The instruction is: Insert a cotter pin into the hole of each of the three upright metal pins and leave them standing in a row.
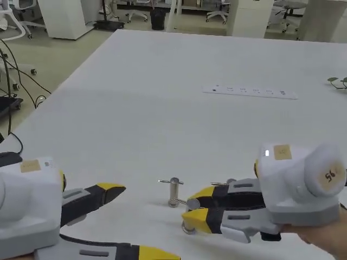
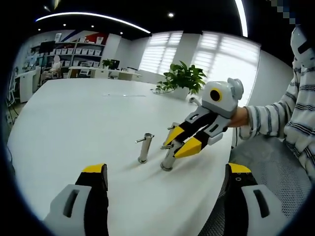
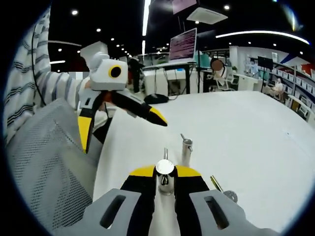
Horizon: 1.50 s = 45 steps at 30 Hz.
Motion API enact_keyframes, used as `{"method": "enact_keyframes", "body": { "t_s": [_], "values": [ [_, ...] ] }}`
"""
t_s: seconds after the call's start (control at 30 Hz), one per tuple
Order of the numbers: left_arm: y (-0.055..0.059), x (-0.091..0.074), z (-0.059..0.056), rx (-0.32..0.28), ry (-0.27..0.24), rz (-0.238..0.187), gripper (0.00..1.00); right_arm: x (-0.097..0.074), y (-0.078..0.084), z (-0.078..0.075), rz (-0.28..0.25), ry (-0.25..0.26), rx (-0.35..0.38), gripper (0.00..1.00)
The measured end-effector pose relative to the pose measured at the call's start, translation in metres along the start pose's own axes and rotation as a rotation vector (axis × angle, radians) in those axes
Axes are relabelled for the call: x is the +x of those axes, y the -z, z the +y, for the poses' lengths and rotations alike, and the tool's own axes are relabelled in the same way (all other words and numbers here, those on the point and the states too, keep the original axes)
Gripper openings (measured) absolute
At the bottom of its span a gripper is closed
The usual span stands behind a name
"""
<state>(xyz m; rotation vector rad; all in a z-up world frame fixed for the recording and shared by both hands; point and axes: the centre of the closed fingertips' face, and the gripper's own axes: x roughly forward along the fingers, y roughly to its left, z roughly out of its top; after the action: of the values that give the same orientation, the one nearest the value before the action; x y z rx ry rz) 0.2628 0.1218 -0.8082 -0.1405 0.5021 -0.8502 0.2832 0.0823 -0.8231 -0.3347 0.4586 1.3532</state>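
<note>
Head view: right tongs (image 1: 194, 206) closed on a metal pin (image 1: 192, 203) near the front edge of the white worktop (image 1: 162, 97). Second pin (image 1: 174, 190) stands just beside it, on the side of the left tongs (image 1: 138, 221), with a cotter pin (image 1: 169, 181) through its top. Left tongs wide apart, empty, tips aimed at the pins, near but not touching.

Left gripper view: held pin (image 2: 169, 157) upright, its long axis crossing the right tongs, foot on the worktop. The second pin (image 2: 144, 147) stands apart from it. The right hand is the nearer one.

Right gripper view: held pin's round head sits between the tips. A third pin (image 3: 222, 191) lies close on the right, pose unclear. Plain matte worktop, open office room with desks.
</note>
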Motion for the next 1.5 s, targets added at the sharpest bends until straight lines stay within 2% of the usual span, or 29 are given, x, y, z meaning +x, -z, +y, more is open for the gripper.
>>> {"method": "enact_keyframes", "body": {
  "t_s": [0.2, 0.43, 0.7, 0.93, 1.17, 1.3, 1.5],
  "values": [
    [0.000, -0.002, -0.001, -0.007, -0.001, 0.003, 0.99, -0.006, 0.003, 0.005, 0.014, -0.031, -0.013, 0.13],
    [-0.003, 0.000, -0.001, -0.008, -0.011, 0.013, 0.99, -0.031, 0.003, 0.001, 0.015, -0.046, -0.020, 0.13],
    [-0.002, 0.003, -0.006, -0.037, -0.004, 0.030, 0.99, -0.063, 0.018, -0.003, 0.066, -0.082, -0.078, 0.13],
    [-0.004, 0.005, -0.010, -0.032, -0.016, 0.045, 0.99, -0.090, 0.035, -0.017, 0.088, -0.085, -0.062, 0.13],
    [-0.005, 0.006, -0.014, -0.026, -0.020, 0.060, 0.99, -0.110, 0.040, -0.038, 0.063, -0.047, -0.036, 0.13],
    [-0.007, 0.005, -0.014, -0.024, -0.032, 0.064, 0.99, -0.118, 0.045, -0.047, 0.089, -0.045, -0.066, 0.13],
    [-0.011, 0.003, -0.013, -0.007, -0.067, 0.062, 0.99, -0.125, 0.048, -0.056, 0.092, -0.065, -0.080, 0.13]
  ]
}}
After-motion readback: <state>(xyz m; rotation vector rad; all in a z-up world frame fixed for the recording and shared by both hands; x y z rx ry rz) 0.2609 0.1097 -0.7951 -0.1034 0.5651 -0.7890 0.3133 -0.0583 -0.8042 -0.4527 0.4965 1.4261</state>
